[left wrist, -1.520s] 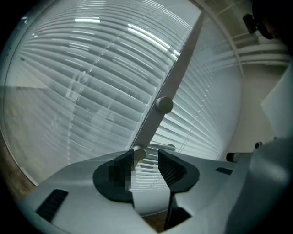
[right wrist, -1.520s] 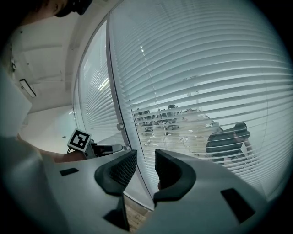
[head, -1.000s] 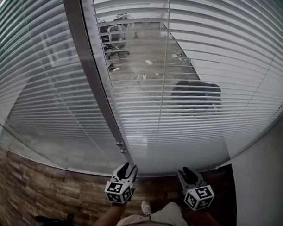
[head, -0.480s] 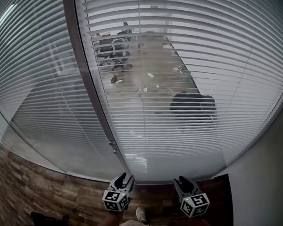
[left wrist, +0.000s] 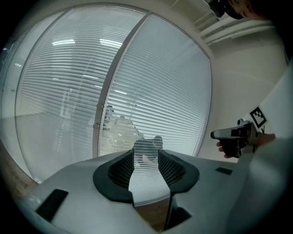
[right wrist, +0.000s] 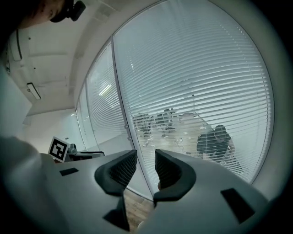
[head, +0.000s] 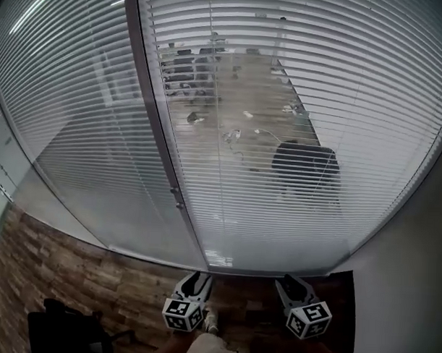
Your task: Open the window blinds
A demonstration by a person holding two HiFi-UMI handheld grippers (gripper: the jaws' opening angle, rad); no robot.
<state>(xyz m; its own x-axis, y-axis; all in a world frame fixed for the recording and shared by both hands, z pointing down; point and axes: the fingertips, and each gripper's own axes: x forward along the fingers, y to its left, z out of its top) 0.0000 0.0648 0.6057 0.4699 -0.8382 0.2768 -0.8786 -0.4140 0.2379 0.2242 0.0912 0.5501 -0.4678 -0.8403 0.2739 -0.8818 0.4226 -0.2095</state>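
Note:
White slatted blinds (head: pixel 296 88) hang behind a glass wall, slats tilted enough that a room shows through. A grey frame post (head: pixel 154 126) with a small knob (head: pixel 178 199) splits the glass. Both grippers are held low, short of the glass, pointing at it. My left gripper (head: pixel 196 278) (left wrist: pixel 146 154) is open with nothing between its jaws. My right gripper (head: pixel 291 282) (right wrist: pixel 145 156) shows a narrower gap, also with nothing in it. The right gripper (left wrist: pixel 234 137) appears in the left gripper view, apart from the blinds.
Behind the glass a person (head: pixel 305 164) sits at a long table with chairs. A plain wall (head: pixel 412 287) closes the right side. Wood-pattern floor (head: pixel 72 283) lies below, with a dark chair (head: pixel 56 329) at the lower left.
The window has slid across the head view and the frame post now stands further right. A dark chair has come into view lower left. Both grippers keep their jaw gaps.

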